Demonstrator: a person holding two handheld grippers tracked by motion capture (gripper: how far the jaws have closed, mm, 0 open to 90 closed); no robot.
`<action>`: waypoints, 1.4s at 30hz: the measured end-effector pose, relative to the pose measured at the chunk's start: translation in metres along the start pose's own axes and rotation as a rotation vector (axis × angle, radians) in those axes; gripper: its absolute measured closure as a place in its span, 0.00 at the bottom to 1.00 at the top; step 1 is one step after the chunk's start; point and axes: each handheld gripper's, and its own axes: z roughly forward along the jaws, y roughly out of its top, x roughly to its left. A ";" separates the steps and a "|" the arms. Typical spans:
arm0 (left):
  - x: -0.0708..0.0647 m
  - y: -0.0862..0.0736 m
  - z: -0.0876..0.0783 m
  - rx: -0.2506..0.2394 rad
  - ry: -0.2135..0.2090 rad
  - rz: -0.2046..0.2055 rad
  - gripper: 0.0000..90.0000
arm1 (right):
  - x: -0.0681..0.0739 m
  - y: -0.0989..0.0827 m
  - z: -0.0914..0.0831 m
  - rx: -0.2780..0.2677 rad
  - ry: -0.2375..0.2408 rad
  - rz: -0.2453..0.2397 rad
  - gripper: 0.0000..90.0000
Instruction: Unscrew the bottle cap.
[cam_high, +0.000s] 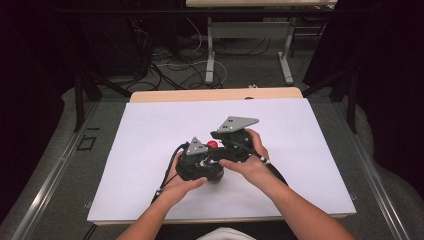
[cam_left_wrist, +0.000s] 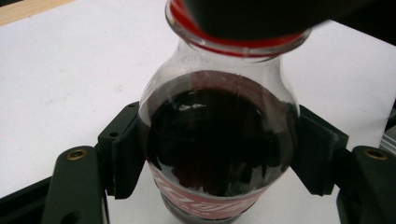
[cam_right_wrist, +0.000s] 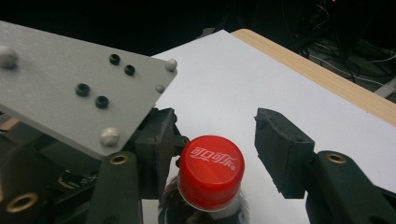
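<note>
Left gripper (cam_left_wrist: 219, 154) clamped (right gripper (cam_right_wrist: 212, 154) parted)

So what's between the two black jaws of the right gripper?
The red screw cap of the dark cola bottle sits between them in the right gripper view. The right gripper is open, with a gap beside the cap.

A lab or recording room: black curtains (cam_high: 30, 75) hem in the table (cam_high: 215, 95), its top under a white sheet (cam_high: 150, 150), with loose cables (cam_high: 170, 70) and a metal-legged desk (cam_high: 250, 30) behind.
</note>
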 end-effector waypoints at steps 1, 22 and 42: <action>0.000 0.000 0.000 -0.010 -0.002 -0.003 0.33 | -0.001 0.000 0.001 0.004 0.004 -0.004 0.52; -0.001 0.000 0.000 -0.008 -0.036 0.020 0.33 | -0.027 -0.001 0.002 0.049 0.281 -0.100 0.68; 0.003 0.001 -0.003 -0.018 0.002 -0.004 0.33 | -0.020 0.006 -0.008 0.059 0.151 -0.071 0.54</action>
